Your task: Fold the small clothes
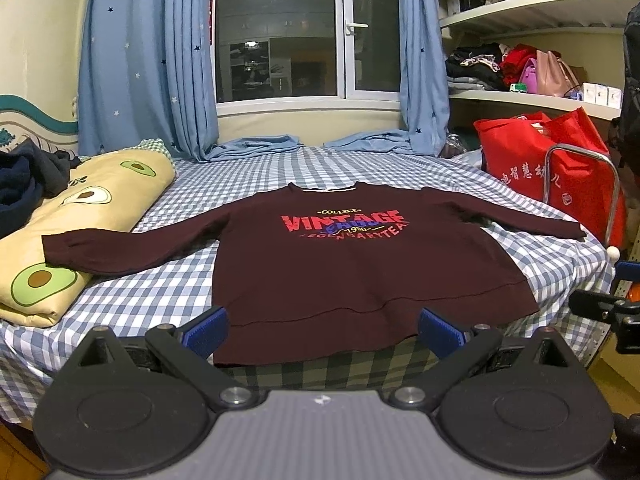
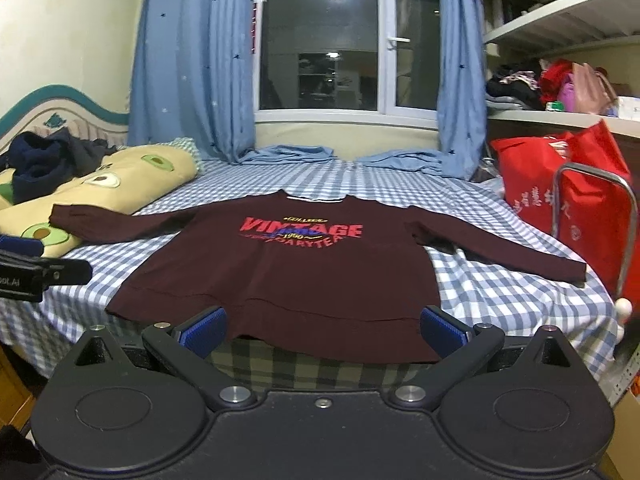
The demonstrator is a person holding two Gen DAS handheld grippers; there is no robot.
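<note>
L gripper (image 1: 322, 330) wide open, empty, just short of shirt hem | R gripper (image 2: 322, 328) wide open, empty, same spot nr hem | shirt (image 1: 320, 272) maroon, "VINTAGE" print up, flat on checked bed (image 1: 160, 296), sleeves spread; one cuff on avocado pillow (image 1: 80, 216) | red bag (image 1: 560, 160) at bed's far side

Left gripper (image 1: 322, 330): black linkage arms on two round black housings, grey centre plate with a small pale mark, silver pivot bolts, ribbed blue pads on the fingertips (image 1: 206, 330). Right gripper (image 2: 322, 329): same black arms and discs, darker centre plate with one silver screw, blue pads (image 2: 440, 330). At mid-left of the right view, a black bracket with partial white lettering.
</note>
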